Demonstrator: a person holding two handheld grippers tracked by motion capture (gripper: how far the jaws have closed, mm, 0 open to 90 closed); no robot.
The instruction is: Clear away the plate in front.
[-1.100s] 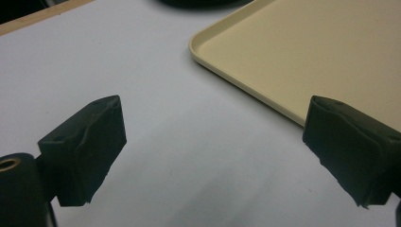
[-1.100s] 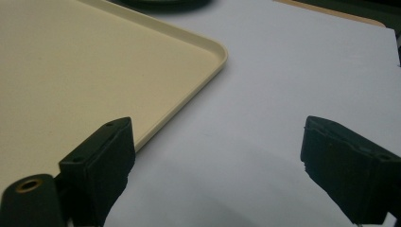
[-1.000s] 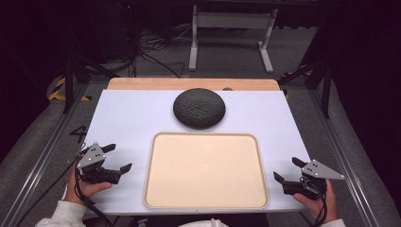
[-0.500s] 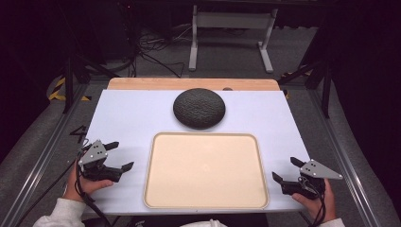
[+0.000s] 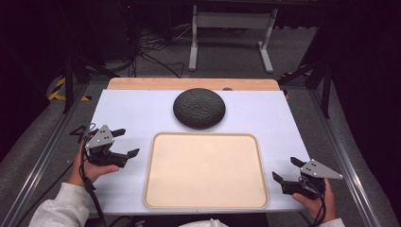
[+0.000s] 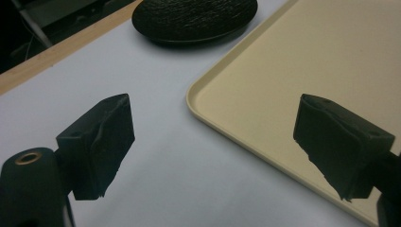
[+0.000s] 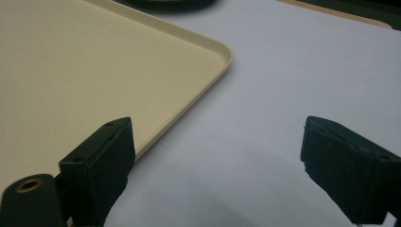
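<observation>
1. Here, a cream tray is lying flat on the white table surface, and everything below is placed relative to this tray.
2. Just beyond the tray's far edge, a dark, rough-textured round plate is sitting on the white surface, apart from the rim; the left gripper view is catching it past the tray's corner.
3. Off the tray's left side, the left gripper is being held in the person's left hand, its jaws standing spread wide with nothing between them.
4. In the left gripper view, one of that gripper's jaws is hanging over the white surface and the other over the tray's inside, with the tray's rounded corner lying between them.
5. Off the tray's right near corner, the right gripper is sitting in the person's right hand, jaws likewise spread and holding nothing.
6. In the right gripper view, one jaw is reaching over the tray's rim while the other is over bare white surface.
7. Beyond the tray and plate, a strip of wooden table edge is showing.
</observation>
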